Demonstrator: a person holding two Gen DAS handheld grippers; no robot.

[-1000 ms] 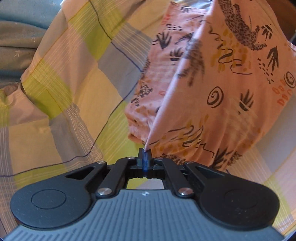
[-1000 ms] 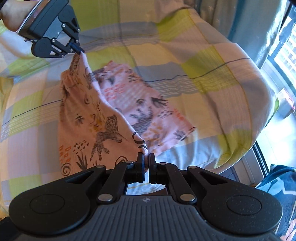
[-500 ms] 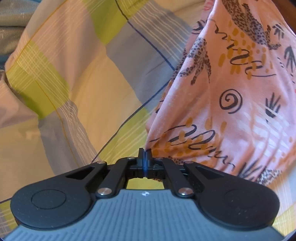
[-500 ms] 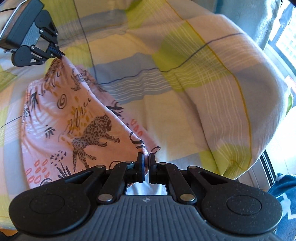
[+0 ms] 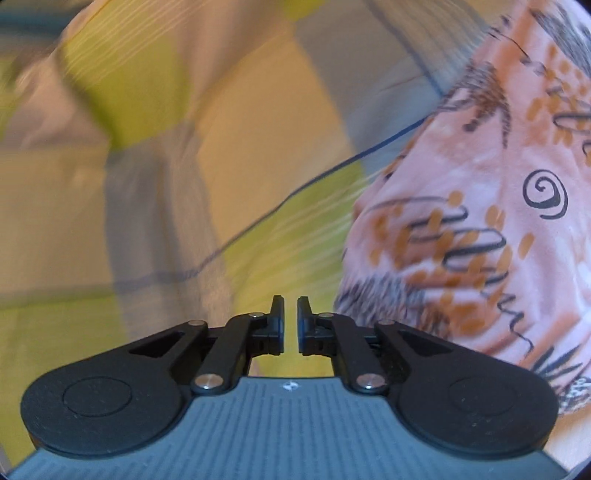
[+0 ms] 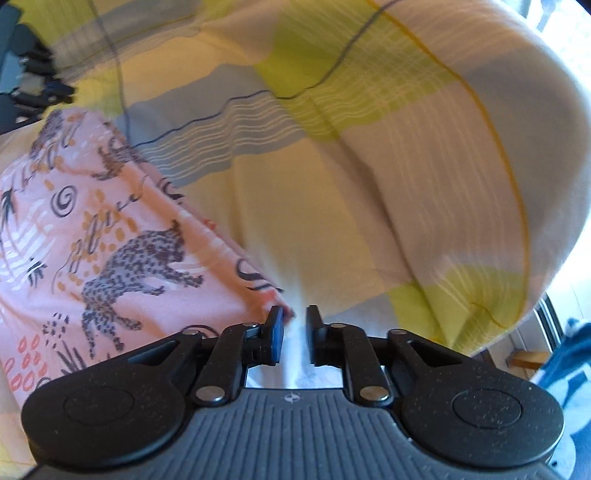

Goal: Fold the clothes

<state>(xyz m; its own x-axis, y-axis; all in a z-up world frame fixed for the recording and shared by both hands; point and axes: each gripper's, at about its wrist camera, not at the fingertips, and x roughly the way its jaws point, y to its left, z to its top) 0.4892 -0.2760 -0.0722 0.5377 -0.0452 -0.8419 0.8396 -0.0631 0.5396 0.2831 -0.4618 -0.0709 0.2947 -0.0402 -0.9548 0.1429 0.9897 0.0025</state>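
Bed: you're over a bed with a checked cover (image 6: 332, 206), blocks of lime, pale yellow, grey-blue and white, thin dark lines.
Bed edge: cover rounds off and drops at your right (image 6: 524, 229).
Window: bright glare top right (image 6: 554, 22), probably a window; overexposed.
Floor side: blue fabric (image 6: 569, 354) and something wooden (image 6: 528, 357) low right, blurred.
Light: warm daylight.

Right gripper (image 6: 294, 315) points down at the checked bedsheet (image 6: 332, 192); jaws opening, a narrow gap between the pads. Corner of the pink leopard-print garment (image 6: 122, 254) lies at the left fingertip (image 6: 275, 319), not pinched. Garment lies on the sheet, lower left. Frame motion-blurred.
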